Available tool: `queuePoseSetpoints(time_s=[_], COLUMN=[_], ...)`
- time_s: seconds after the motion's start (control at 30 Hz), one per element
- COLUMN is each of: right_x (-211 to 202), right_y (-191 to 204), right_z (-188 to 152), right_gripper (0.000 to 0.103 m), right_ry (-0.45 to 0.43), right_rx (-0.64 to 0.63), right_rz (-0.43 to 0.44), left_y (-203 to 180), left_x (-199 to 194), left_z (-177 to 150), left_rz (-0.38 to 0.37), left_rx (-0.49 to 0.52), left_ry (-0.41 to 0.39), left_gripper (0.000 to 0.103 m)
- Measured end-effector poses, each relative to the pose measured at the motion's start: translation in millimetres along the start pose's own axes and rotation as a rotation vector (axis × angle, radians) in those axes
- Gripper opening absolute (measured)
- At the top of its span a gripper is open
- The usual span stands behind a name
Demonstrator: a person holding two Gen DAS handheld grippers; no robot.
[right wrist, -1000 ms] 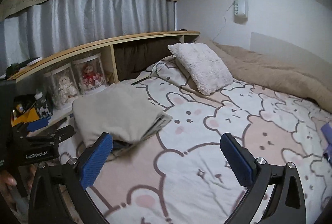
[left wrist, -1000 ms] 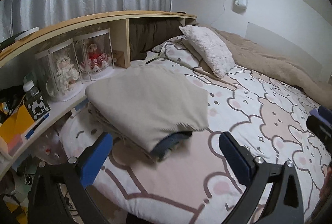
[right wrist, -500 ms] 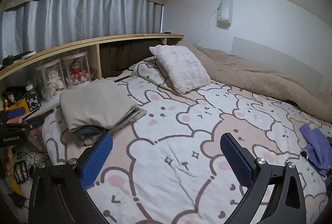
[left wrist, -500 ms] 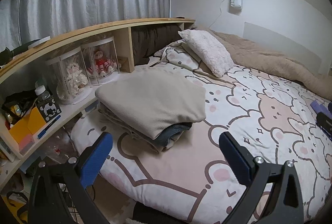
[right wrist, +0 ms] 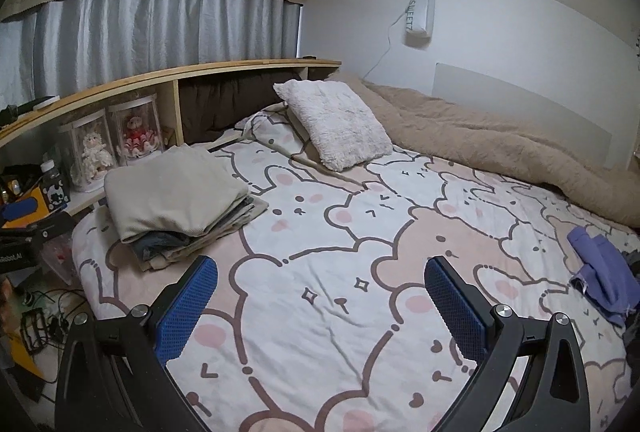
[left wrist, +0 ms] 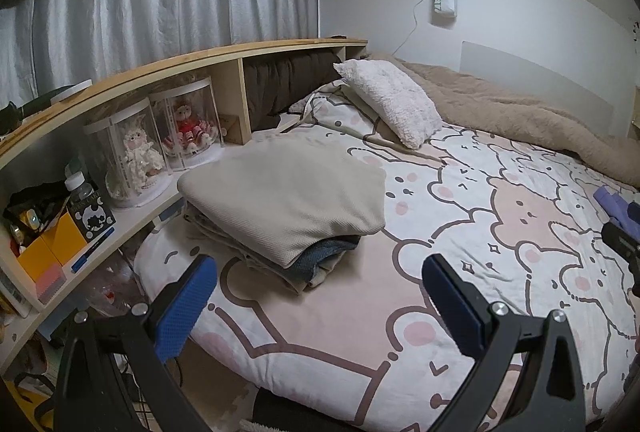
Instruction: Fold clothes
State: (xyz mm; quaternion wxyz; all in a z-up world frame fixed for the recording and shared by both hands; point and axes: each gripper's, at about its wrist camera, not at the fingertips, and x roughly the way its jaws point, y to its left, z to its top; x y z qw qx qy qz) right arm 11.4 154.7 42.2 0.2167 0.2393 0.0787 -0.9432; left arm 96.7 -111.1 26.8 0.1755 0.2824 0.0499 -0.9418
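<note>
Left tool [left wrist: 318,296]: blue pads spread wide, holding nothing, above the near edge of the bear-print bed cover [left wrist: 460,216].
Right tool [right wrist: 320,298]: spread wide, empty, over the cover.
Folded stack of beige and denim clothes [left wrist: 286,200]: far left on the bed, beside the wooden shelf [left wrist: 240,88].
Crumpled purple garment [right wrist: 600,280]: far right, unfolded.

Folded stack [right wrist: 176,200] on bed [right wrist: 360,272] left, pillow [right wrist: 336,124] behind, garment [right wrist: 600,280] right
</note>
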Motion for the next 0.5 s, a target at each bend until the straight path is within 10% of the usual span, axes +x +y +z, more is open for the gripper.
queuePoseSetpoints(time_s=[0.5], right_x=[9.6], right_y=[-5.6], right_z=[-7.1], right_gripper=[0.103], right_ry=[0.04], right_rx=[0.014], right_rz=[-0.01], left_y=[-6.7], left_x=[0.7], left_z=[0.5], left_rz=[-0.013], left_rx=[0.011], left_ry=[0.001], left_gripper=[0.103])
